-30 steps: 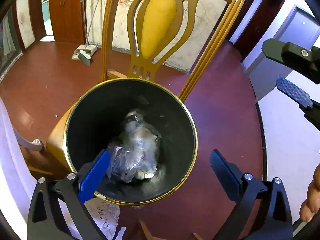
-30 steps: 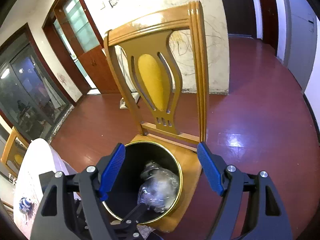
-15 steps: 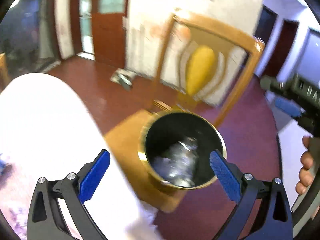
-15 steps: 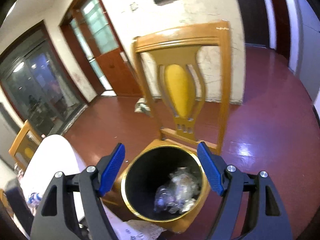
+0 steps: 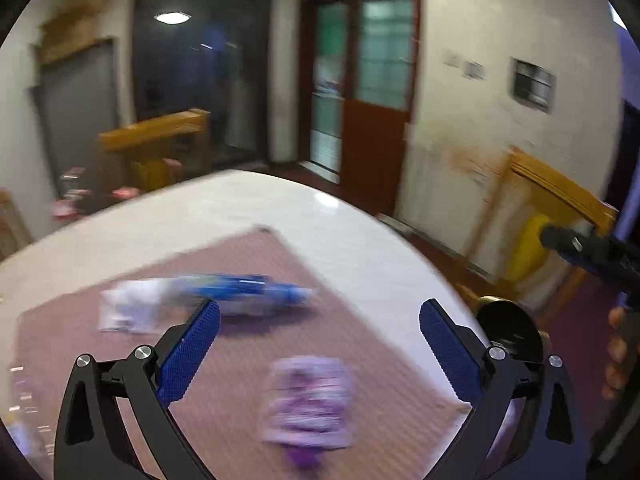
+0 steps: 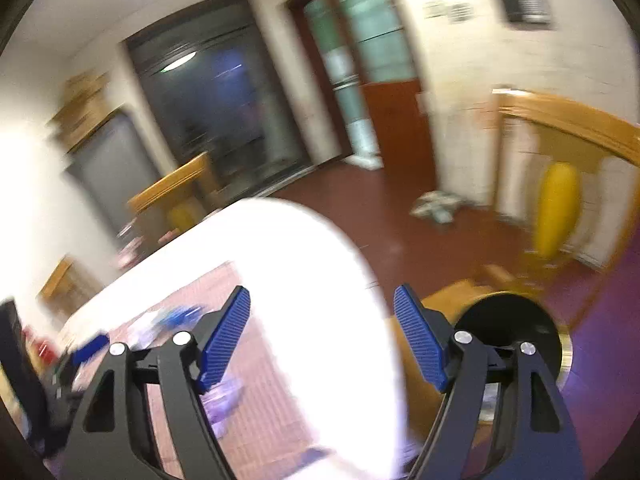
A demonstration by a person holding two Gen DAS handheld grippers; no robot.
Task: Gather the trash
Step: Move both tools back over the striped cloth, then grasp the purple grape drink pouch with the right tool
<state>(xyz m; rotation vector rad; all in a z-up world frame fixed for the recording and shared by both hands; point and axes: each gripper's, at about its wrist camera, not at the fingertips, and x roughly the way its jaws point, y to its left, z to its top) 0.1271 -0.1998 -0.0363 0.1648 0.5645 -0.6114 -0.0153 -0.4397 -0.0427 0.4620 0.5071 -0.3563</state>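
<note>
your left tongs (image 5: pixel 320 344) and right tongs (image 6: pixel 322 340) both gape empty. the purple wrapper (image 5: pixel 308 400) lies on the mat near the tabletop (image 5: pixel 360 224) front edge; it looks light and crinkly, so pinch its middle.

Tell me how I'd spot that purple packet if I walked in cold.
Find the white table and the reddish-brown mat on it. The purple packet lies near the mat's near edge, between the open fingers of the left gripper. Its neighbour, a blue and white wrapper, lies farther back and is long; the purple packet is short and squarish.
</note>
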